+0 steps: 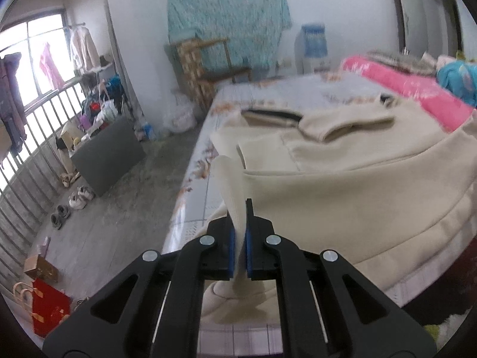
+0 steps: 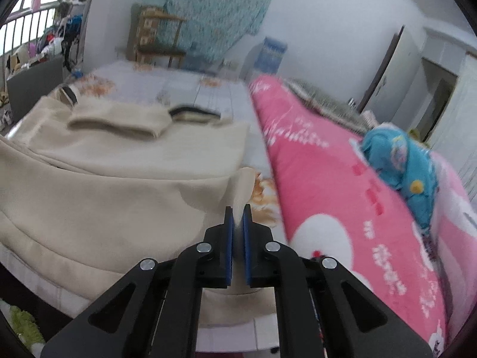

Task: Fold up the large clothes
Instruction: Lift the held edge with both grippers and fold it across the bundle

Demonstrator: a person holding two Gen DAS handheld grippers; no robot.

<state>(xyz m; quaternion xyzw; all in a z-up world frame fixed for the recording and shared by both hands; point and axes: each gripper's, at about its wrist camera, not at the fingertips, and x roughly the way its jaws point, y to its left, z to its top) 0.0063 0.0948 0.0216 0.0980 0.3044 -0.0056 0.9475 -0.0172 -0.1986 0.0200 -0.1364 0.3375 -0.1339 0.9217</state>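
Two grippers hold the hem end of a beige sweatshirt (image 1: 342, 179) that lies spread on the bed (image 1: 268, 89), sleeves already folded in across its chest: the left gripper (image 1: 241, 226) pinches the near left corner between its blue pads, jaws almost together on the cloth, and the right gripper (image 2: 238, 226) pinches the near right corner the same way. Judging from the raised corners, the step in hand is carrying the hem up and over toward the collar. To do it well, both corners should travel level and at the same pace, with the hem kept taut between them so that no slack bunches in the middle, and should land square on the shoulders before either grip lets go. On the right a pink blanket (image 2: 342, 194) lies just beside the garment, with a blue soft toy (image 2: 399, 161) on it; drifting that way could drag the cloth onto it. On the left the bed edge is close, so the fold must stay over the mattress. Floor clutter and a wooden chair (image 1: 208, 59) stand well apart.
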